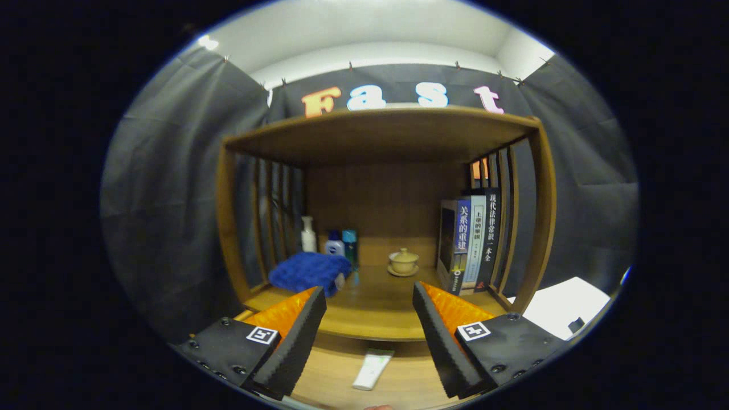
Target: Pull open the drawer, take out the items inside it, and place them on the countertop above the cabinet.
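We find the gripper (369, 324) with fingers spread wide and nothing between them, low in the frame over the open drawer (342, 376). A white tube-like item (373, 369) lies flat on the drawer floor at bottom centre, in line with the gap. The countertop (376, 310) sits just beyond (a blue cloth (309, 272), a lidded cup (404, 262) and books (470, 242) already occupy it). We advise descending straight, straddling the tube's narrow width, then closing.
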Demonstrator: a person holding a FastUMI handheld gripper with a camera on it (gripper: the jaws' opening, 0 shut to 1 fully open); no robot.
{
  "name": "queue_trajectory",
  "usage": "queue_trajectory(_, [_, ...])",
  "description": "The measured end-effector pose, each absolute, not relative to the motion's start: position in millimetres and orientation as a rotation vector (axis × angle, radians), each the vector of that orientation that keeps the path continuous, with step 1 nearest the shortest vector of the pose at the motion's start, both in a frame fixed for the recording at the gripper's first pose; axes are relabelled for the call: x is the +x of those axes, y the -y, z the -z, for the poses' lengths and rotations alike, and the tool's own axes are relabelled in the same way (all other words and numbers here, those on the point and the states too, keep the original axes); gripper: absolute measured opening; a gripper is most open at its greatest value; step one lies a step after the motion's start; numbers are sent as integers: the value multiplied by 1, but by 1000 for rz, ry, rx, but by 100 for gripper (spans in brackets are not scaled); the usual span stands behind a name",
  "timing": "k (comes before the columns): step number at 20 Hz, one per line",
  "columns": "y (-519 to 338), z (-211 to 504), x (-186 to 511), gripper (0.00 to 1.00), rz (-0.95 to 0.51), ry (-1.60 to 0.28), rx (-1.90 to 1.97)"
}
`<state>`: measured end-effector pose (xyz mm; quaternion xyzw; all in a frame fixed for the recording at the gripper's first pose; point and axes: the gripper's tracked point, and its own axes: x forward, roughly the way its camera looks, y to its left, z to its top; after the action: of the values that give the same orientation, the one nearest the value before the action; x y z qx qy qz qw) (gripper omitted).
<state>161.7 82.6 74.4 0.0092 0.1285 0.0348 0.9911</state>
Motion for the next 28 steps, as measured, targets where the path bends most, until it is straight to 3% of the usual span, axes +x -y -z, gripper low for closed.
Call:
queue_trajectory(2, [-89, -20, 185, 99, -90, -433, 33])
queue_trajectory(6, [-99, 82, 161, 100, -155, -796, 17])
queue_trajectory(17, [-108, 171, 120, 99, -182, -1267, 96])
queue_trajectory(19, [-108, 170, 121, 86, -176, -1322, 119])
queue_trajectory(21, [-103, 164, 125, 85, -147, -1344, 116])
queue_trajectory(28, [-100, 118, 157, 45, -158, -1247, 84])
